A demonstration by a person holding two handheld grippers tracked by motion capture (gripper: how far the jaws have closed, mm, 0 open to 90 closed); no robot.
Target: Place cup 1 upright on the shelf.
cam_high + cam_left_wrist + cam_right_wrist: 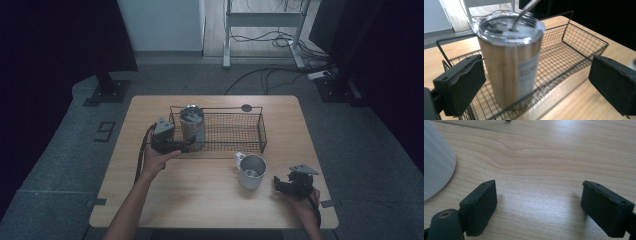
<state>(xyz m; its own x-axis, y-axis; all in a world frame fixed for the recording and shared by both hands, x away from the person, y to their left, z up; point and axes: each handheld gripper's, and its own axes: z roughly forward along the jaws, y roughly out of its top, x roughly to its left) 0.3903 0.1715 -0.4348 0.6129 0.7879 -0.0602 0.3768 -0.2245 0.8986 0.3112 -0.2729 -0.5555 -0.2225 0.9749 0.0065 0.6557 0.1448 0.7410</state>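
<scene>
Right gripper (283, 184): you rested it on the table (200, 200), nearest to you and well to the right of the wire basket. Its jaws stood apart over bare wood, holding nothing.

Mug (251, 171): it stood upright on the table, just in front of the wire basket and just left of your right gripper, untouched.

Left gripper (534, 82): you held it at the left front corner of the wire basket, jaws spread wide. The pads flanked the tumbler without pressing on it, so nothing was gripped.

Tumbler (510, 57): it stood upright inside the wire basket (579, 42), at the left end, lid on, a metal straw rising from the lid.

Wire basket: it sat toward the far side of the table, otherwise holding nothing.

Risk, tipping: the tumbler was tall. If a jaw had clipped it while you worked beside the basket, it would probably have toppled onto the mesh.

Risk, snagging: the basket's front rail lay between your jaws and the tumbler's base. A low pull could have hooked the wire and dragged the whole basket.
</scene>
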